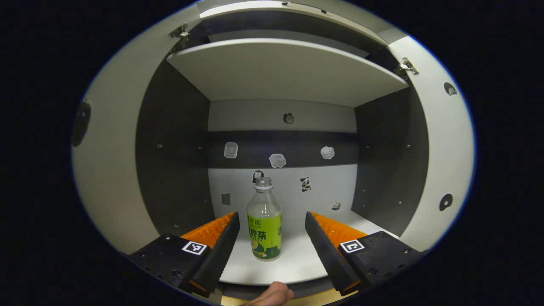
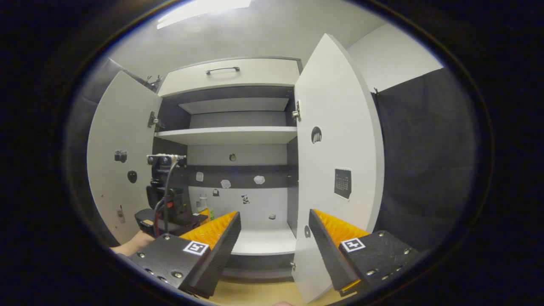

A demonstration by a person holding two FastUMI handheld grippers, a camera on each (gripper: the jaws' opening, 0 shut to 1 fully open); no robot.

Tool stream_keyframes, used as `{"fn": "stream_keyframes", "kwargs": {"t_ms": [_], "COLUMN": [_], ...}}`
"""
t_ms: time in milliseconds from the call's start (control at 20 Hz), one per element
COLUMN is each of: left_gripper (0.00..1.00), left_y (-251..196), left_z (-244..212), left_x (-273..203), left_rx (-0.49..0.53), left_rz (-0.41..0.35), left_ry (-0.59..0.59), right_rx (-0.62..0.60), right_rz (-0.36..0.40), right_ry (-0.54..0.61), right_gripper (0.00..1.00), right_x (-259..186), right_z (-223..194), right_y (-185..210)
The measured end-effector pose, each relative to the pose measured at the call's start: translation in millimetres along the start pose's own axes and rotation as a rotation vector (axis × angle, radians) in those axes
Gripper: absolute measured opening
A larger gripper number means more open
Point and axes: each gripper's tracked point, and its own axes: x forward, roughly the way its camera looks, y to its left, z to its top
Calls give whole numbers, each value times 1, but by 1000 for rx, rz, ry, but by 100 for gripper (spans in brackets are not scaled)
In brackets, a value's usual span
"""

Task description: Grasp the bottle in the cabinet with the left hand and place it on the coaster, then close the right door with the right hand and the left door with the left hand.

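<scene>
Between left claw [image 1: 272, 231] fingers (apart): bottle [image 1: 264, 221]

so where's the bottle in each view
Left gripper view: the bottle stands upright at lower centre on the cabinet's bottom shelf, between the open left gripper fingers, untouched.
Right gripper view: the bottle is small at lower left, partly hidden behind the left gripper.
Shared landmark: the cloud-shaped sticker on the cabinet's back wall.
</scene>
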Motion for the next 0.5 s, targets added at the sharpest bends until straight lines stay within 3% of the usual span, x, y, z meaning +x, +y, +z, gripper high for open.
{"fn": "stream_keyframes", "kwargs": {"t_ms": [150,200,400,450,500], "left_gripper": [98,98,98,92,84], "left_y": [8,12,18,16,16], "left_z": [-16,-22,-48,-58,-48], "left_x": [34,43,81,78,76], "left_rx": [2,6,51,67,61], "left_rz": [23,34,64,61,64], "left_ry": [0,7,70,115,88], "right_rx": [3,0,-31,-41,-54], "right_rz": [-26,-33,-47,-51,-56], "right_ry": [2,0,2,5,5], "right_gripper": [97,93,97,97,97], "right_x": [-6,-9,-23,-27,-33], "right_z": [-3,-3,-5,-6,-6], "right_y": [-9,-11,-20,-23,-27]}}
